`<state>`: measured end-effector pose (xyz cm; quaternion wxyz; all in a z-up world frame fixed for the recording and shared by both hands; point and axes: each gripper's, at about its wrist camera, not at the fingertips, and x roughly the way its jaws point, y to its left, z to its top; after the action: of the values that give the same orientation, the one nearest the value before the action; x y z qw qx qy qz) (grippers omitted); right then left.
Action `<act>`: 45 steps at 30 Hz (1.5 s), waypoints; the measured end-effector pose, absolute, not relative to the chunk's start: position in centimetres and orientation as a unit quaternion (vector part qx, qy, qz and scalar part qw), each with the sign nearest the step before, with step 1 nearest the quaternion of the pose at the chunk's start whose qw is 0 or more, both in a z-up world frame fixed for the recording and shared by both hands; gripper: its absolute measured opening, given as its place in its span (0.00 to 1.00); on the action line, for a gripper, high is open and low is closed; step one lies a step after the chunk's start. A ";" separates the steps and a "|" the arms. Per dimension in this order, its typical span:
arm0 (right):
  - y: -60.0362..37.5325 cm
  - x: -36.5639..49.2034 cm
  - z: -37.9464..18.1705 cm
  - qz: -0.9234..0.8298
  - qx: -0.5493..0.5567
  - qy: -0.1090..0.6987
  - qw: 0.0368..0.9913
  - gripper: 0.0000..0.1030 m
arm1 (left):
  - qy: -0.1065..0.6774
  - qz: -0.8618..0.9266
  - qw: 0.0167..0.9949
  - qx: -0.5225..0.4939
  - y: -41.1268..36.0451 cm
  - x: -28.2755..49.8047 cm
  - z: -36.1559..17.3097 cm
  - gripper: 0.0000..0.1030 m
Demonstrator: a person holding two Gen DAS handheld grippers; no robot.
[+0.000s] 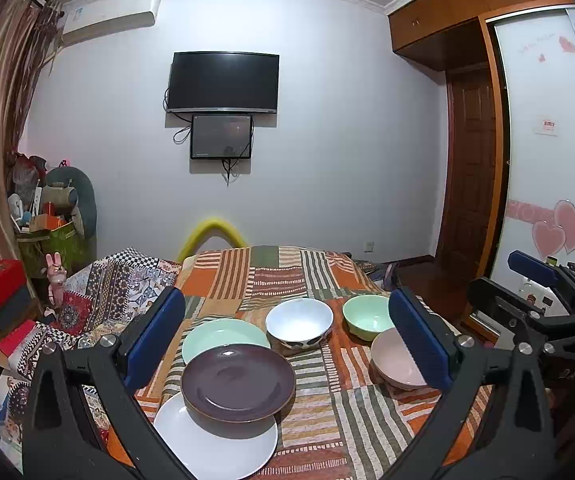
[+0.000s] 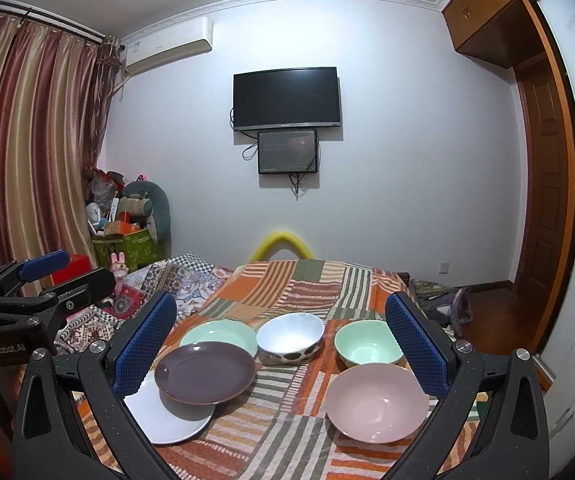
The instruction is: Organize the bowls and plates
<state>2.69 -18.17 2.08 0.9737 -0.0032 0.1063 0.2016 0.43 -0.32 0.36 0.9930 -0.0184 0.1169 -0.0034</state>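
plates: 3 – one green plate (image 2: 218,334), one dark purple plate (image 2: 205,372), one white plate (image 2: 167,420) | bowls: 3 – one white spotted bowl (image 2: 290,338), one green bowl (image 2: 368,346), one pink bowl (image 2: 376,402) | dishes: 6

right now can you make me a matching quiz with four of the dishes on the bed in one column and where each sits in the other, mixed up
Dishes:
1. purple plate
2. white plate
3. pink bowl
4. white bowl with dark spots

Places:
A. nearest the camera on the right side
B. in the far row, between the green plate and the green bowl
C. partly under another plate, nearest on the left
D. resting on the edges of two other plates

Pairs: 1-D, 2-C, 3-A, 4-B
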 end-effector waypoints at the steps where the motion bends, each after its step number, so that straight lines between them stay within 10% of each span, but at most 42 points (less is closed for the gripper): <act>1: -18.1 2.7 2.1 0.202 -0.004 0.107 0.974 1.00 | 0.117 -0.003 0.993 -0.019 -0.3 0.5 0.3 1.00; 45: -14.1 6.5 -1.0 0.246 -0.025 0.158 0.956 1.00 | 0.187 0.022 0.982 -0.015 4.9 4.2 -3.5 1.00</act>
<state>6.46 -14.07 -1.03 0.9560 -0.0249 0.1581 0.2458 4.20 4.86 -3.48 0.9819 -0.0149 0.1875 0.0222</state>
